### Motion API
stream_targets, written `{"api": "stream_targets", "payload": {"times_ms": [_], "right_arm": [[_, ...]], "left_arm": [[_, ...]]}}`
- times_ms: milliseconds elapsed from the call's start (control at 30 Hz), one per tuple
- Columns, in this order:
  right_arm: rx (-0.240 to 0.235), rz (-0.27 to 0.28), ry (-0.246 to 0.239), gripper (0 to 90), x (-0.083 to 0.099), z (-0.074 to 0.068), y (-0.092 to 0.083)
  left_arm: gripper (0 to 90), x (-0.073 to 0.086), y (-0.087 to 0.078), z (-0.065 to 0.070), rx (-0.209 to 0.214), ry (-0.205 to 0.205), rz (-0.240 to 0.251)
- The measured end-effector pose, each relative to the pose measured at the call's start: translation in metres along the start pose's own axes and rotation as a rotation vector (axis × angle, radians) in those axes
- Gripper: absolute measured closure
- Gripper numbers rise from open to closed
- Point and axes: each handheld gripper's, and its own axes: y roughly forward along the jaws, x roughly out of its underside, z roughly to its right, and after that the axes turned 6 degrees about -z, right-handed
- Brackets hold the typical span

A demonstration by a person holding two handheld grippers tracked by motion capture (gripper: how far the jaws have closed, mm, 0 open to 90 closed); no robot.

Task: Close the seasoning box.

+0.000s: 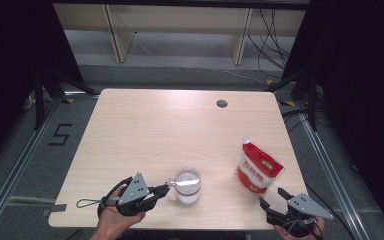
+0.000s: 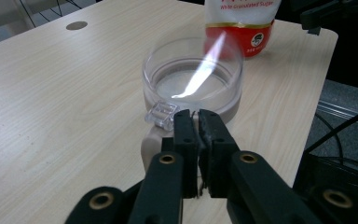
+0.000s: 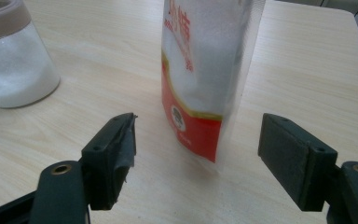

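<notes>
**Left jaws nearly together at the jar's latch, right jaws wide before the sugar pouch**

Your left gripper sat at the near-left side of the glass jar, its tips right at the clear latch tab on the jar's rim. Its jaws stood almost together with just a thin slit between them; I could not tell whether anything thin was pinched there. The jar stood upright on the table near the front edge, white grains inside it. Your right gripper was held low at the near-right corner, jaws wide apart, gripping nothing. The red-and-white sugar pouch stood just beyond them, untouched, well right of the jar.
</notes>
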Motion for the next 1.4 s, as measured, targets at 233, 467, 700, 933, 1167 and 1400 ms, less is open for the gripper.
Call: {"api": "stream_targets", "payload": {"times_ms": [233,467,700,933,1167,1400], "right_arm": [[-0.013,-0.002,0.010,28.6,0.000,0.000,0.000],[-0.015,0.005,0.007,28.4,-0.001,-0.001,-0.001],[-0.001,0.011,-0.015,28.4,-0.001,-0.001,-0.001],[-0.003,0.016,-0.025,28.2,-0.001,0.000,-0.001],[-0.006,0.016,-0.025,28.1,-0.001,0.000,0.000],[-0.014,0.012,-0.009,28.1,-0.001,-0.002,0.000]], "left_arm": [[54.0,0.007,-0.004,-0.002,0.015,-0.037,-0.006],[35.9,0.016,-0.005,-0.007,0.003,-0.055,-0.031],[31.0,0.027,-0.008,-0.005,-0.003,-0.106,-0.051],[28.2,0.034,-0.010,-0.007,-0.009,-0.111,-0.053],[25.0,0.037,-0.012,-0.006,-0.015,-0.112,-0.068],[23.9,0.042,-0.013,-0.005,-0.010,-0.117,-0.069]]}}
